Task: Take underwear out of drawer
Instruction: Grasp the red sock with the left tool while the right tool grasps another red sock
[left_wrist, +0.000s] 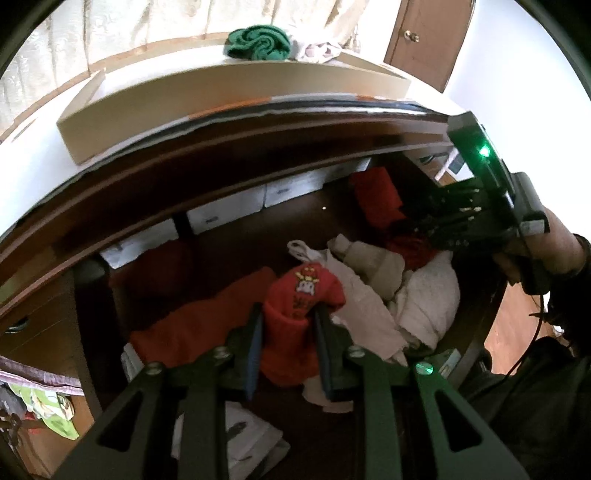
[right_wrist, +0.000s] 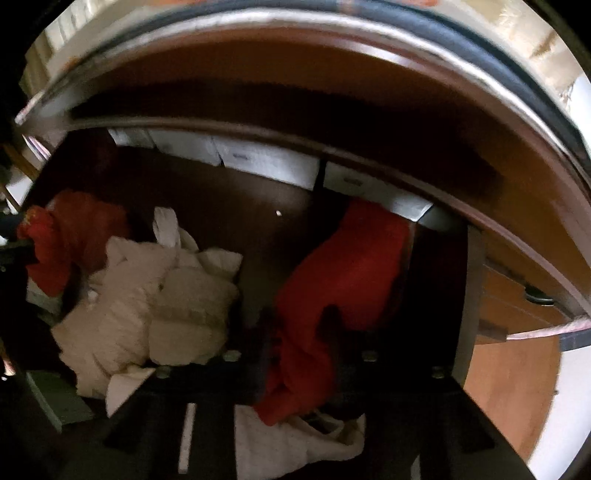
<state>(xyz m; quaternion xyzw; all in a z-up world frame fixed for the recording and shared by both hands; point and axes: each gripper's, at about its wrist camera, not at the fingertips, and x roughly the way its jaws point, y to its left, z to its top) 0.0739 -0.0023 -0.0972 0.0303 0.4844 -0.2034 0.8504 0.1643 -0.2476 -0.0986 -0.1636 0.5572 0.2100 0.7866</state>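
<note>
Underwear fills the open dark-wood drawer, most of it red or white. The left gripper points down into the drawer, its two black fingers pinching a bunched red garment with a small printed figure, which stands up between the pads above the rest of the heap. Just right of it lies a pile of white and cream pieces, and a flatter red piece spreads to its left. Along the back of the drawer runs a row of white boxes.

The right gripper also reaches steeply down into the drawer; in its own view the picture is dark and blurred, yet the fingers sit close together with a long red garment caught between them, so they pinch that cloth. White fabric lies under it, and the white pile sits to its left. From the left wrist view the right gripper body shows at the drawer's right end, held by a hand in a dark sleeve.

On top of the dresser stands a shallow cream tray holding a rolled green cloth.
</note>
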